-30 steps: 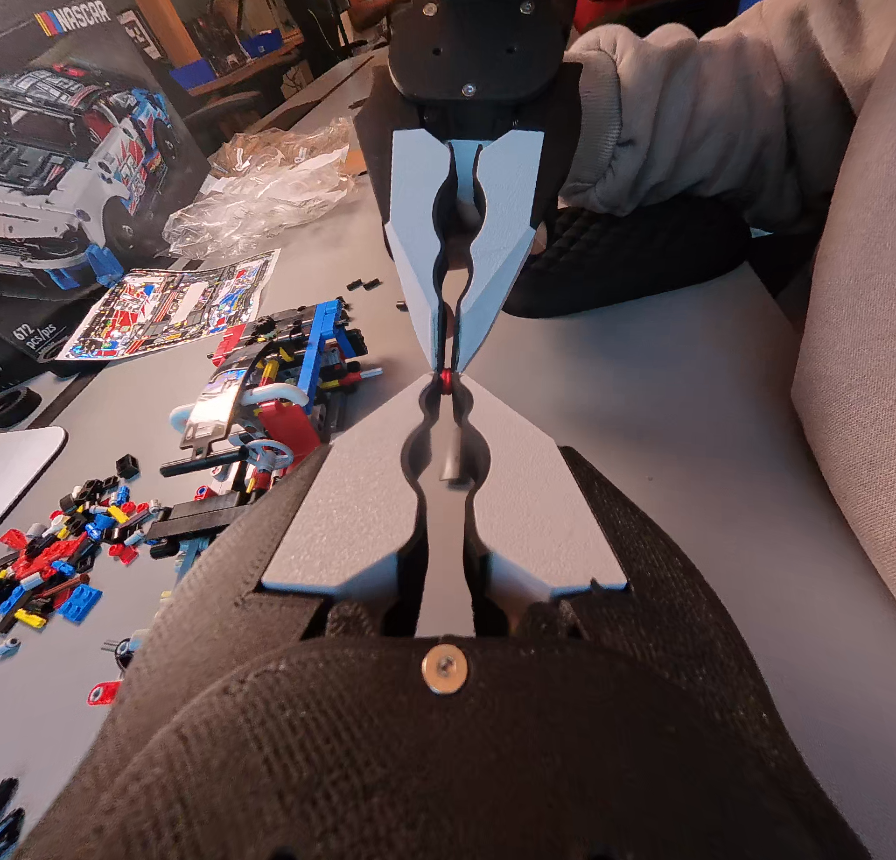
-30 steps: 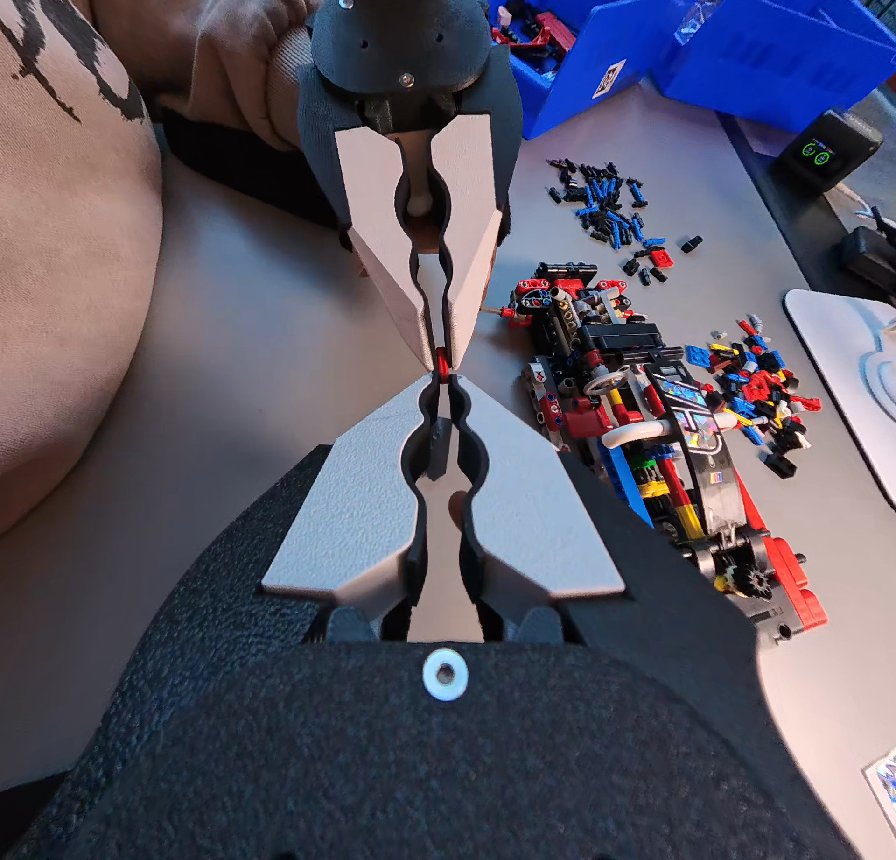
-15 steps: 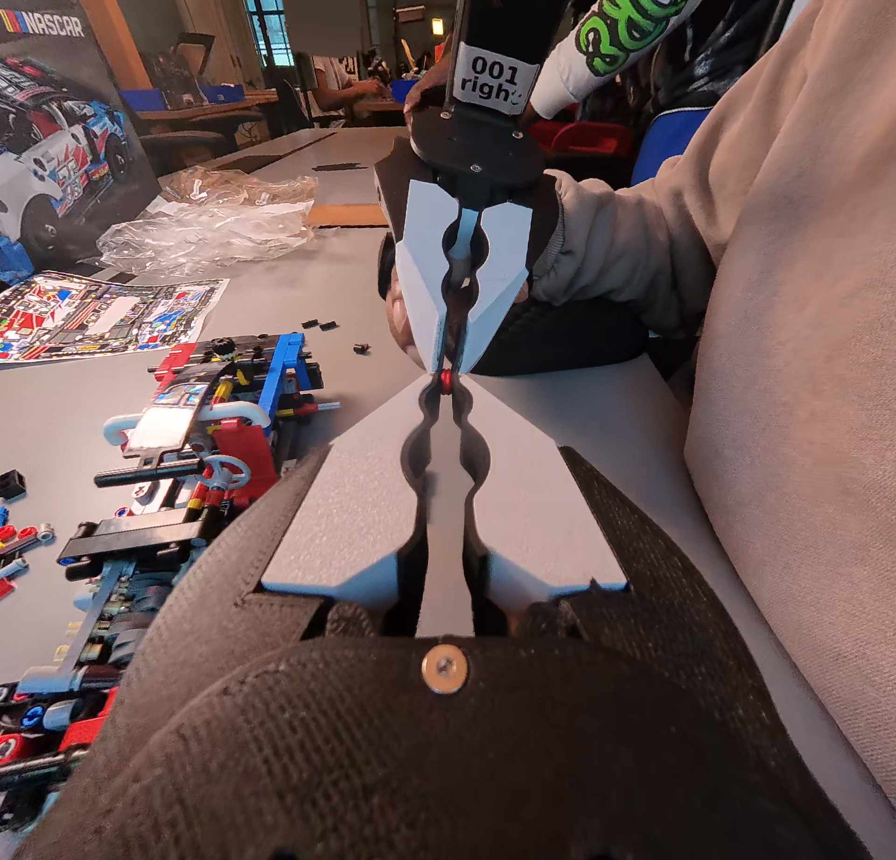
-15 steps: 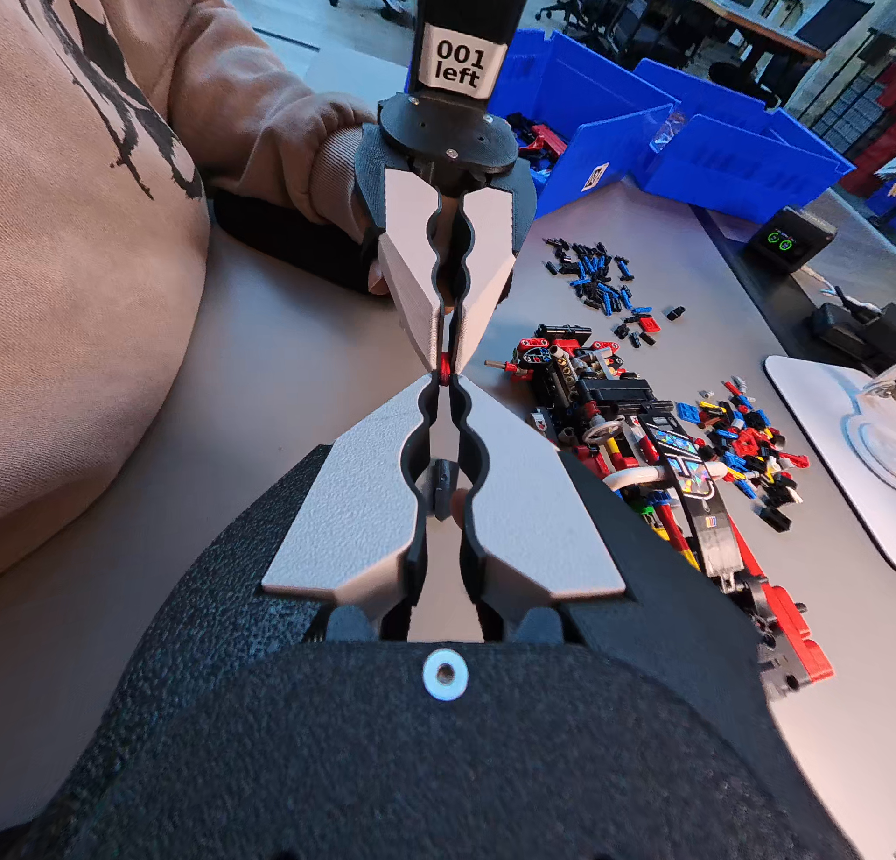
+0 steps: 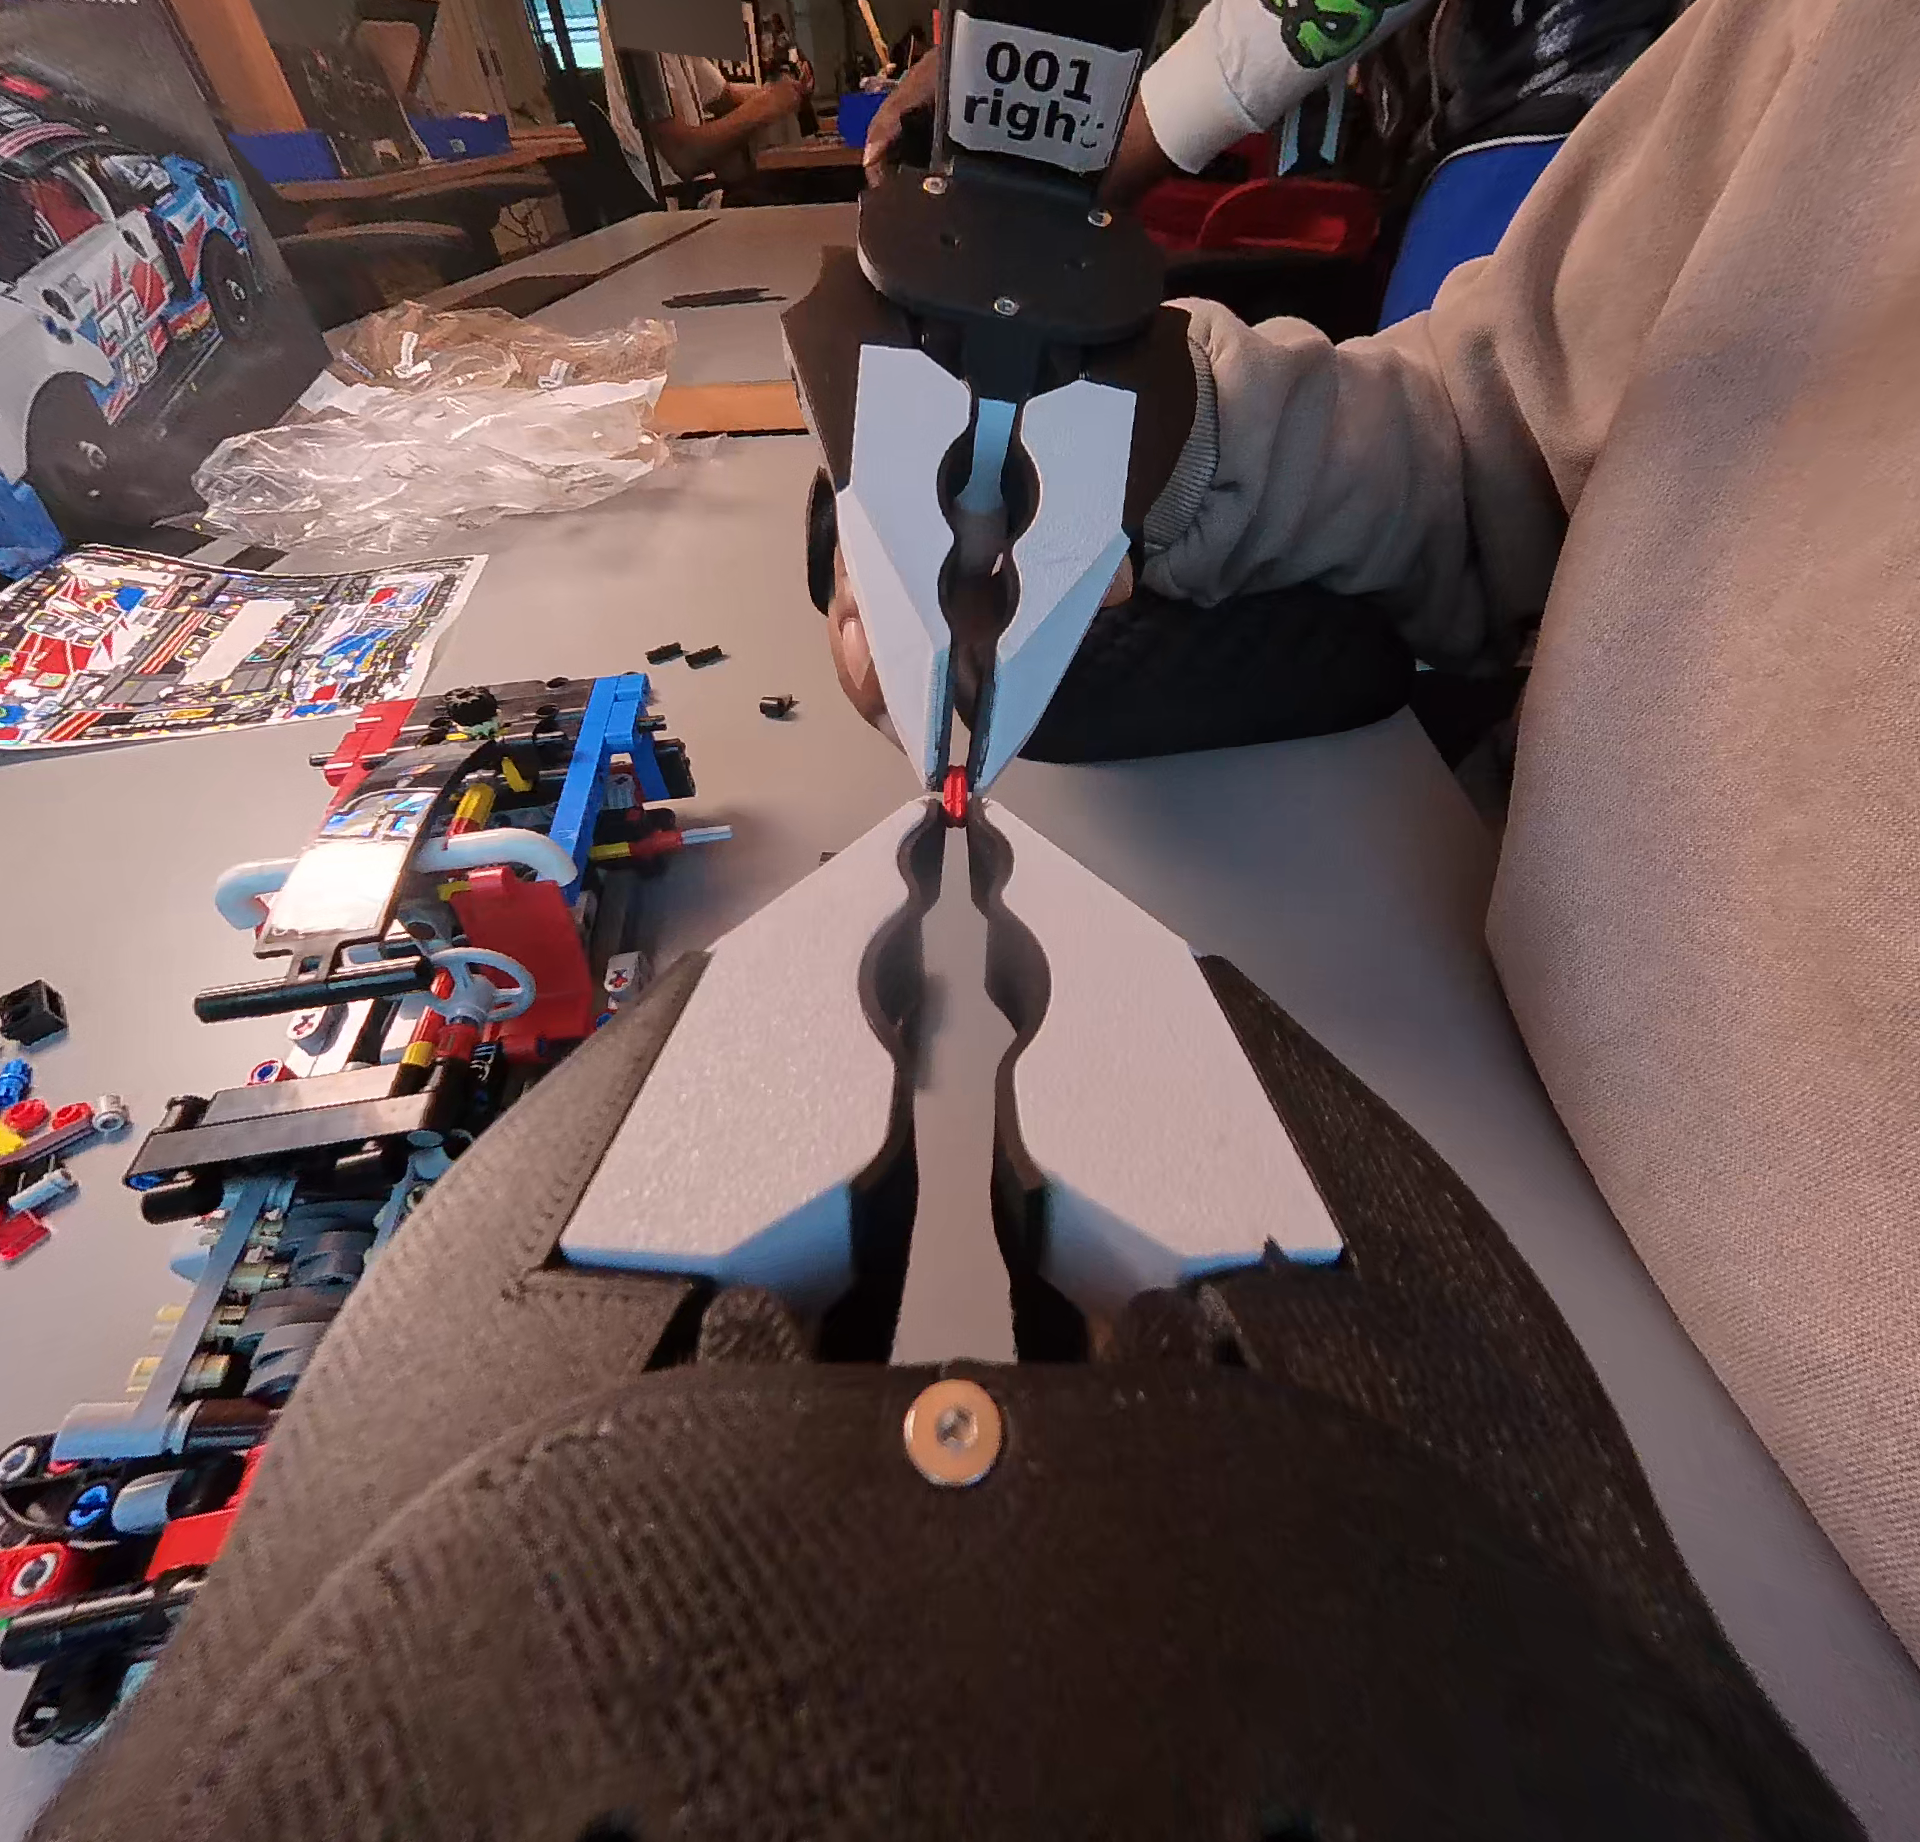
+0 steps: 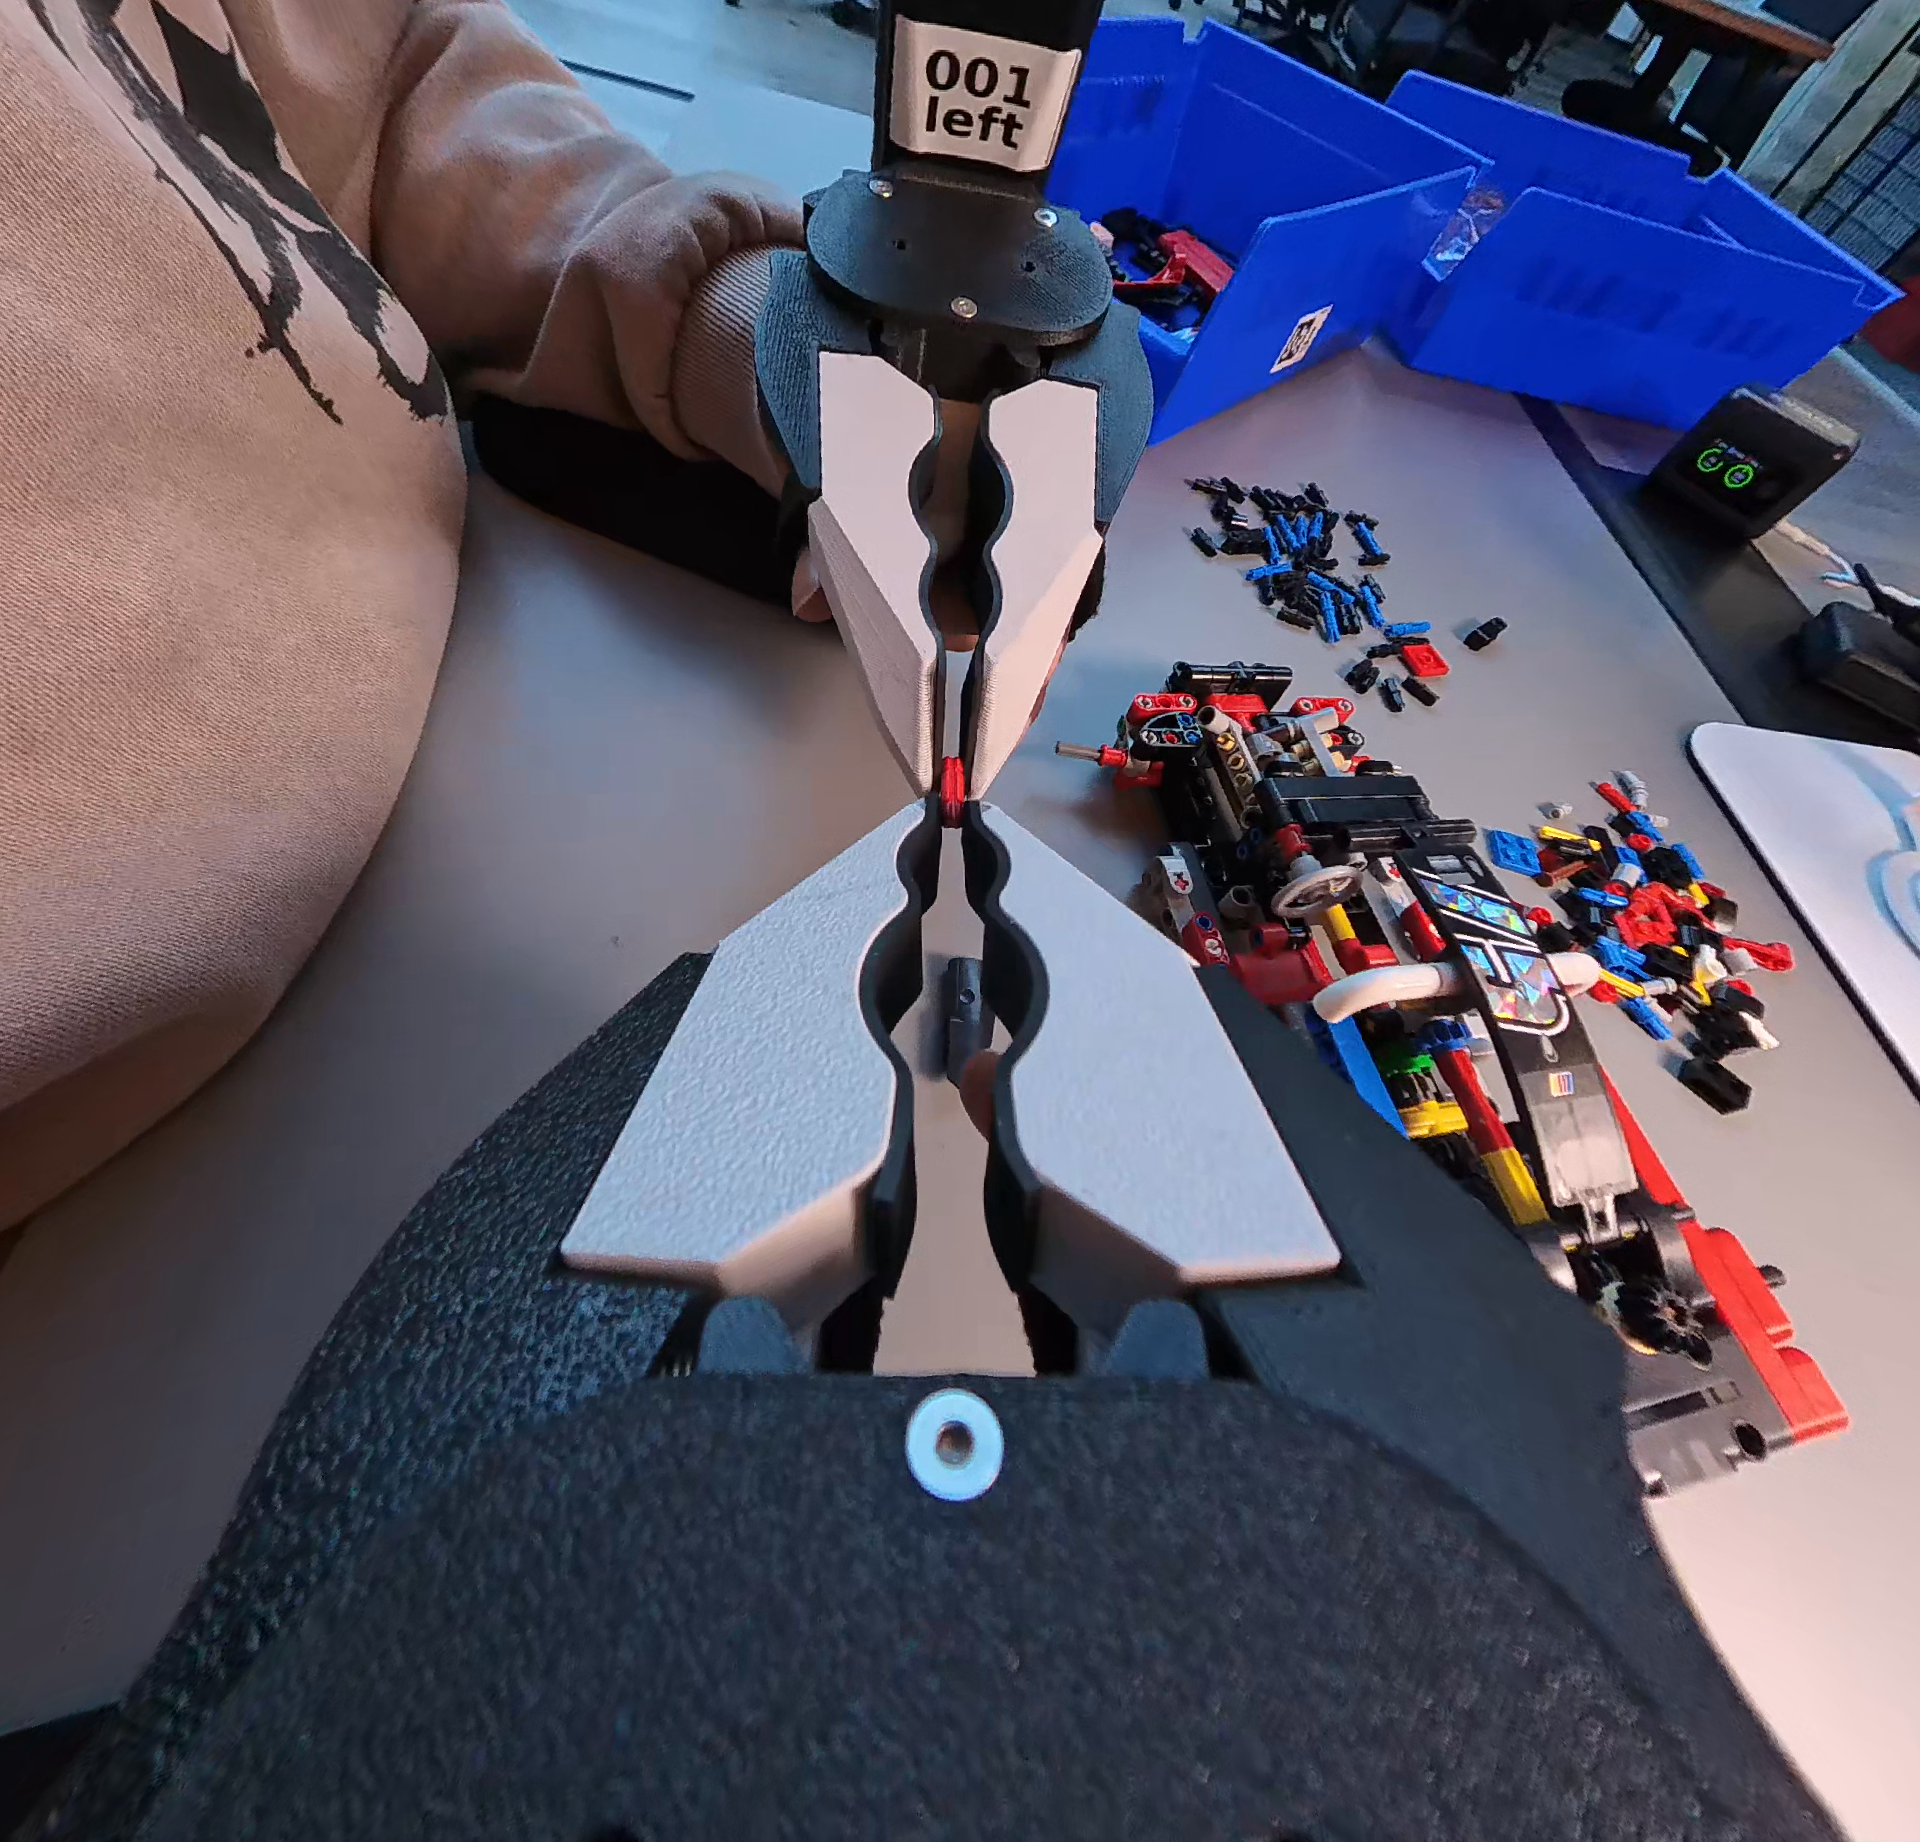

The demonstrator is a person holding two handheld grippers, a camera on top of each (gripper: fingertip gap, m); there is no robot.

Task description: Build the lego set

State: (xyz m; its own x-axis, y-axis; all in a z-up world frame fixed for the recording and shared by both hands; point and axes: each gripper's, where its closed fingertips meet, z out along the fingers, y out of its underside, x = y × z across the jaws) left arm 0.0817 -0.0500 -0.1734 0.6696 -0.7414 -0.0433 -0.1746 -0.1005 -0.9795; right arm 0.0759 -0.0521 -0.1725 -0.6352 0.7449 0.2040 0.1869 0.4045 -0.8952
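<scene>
Facing each other tip to tip above the grey table [image 5: 1195, 888], the left gripper [image 5: 948, 818] and the right gripper [image 6: 948, 813] both pinch one small red piece [image 5: 954, 782] between pressed-together tips. In the right wrist view, the red piece [image 6: 950, 780] sits at the meeting point of both pairs of tips, clear of the table surface. A short black pin [image 6: 962, 1008] shows below the right gripper, between its fingers.

The half-built car [image 6: 1455, 982] lies flat on the table, to the right in the right wrist view and to the left [image 5: 416, 919] in the left wrist view. Beside it lie a pile of loose mixed pieces [image 6: 1652, 919] and, farther off, a scatter of blue and black pins [image 6: 1309, 566]. Blue bins [image 6: 1558, 265] stand at the far edge. A sticker sheet [image 5: 218, 639], clear plastic bags [image 5: 447, 431] and the set box [image 5: 114, 234] lie far left.
</scene>
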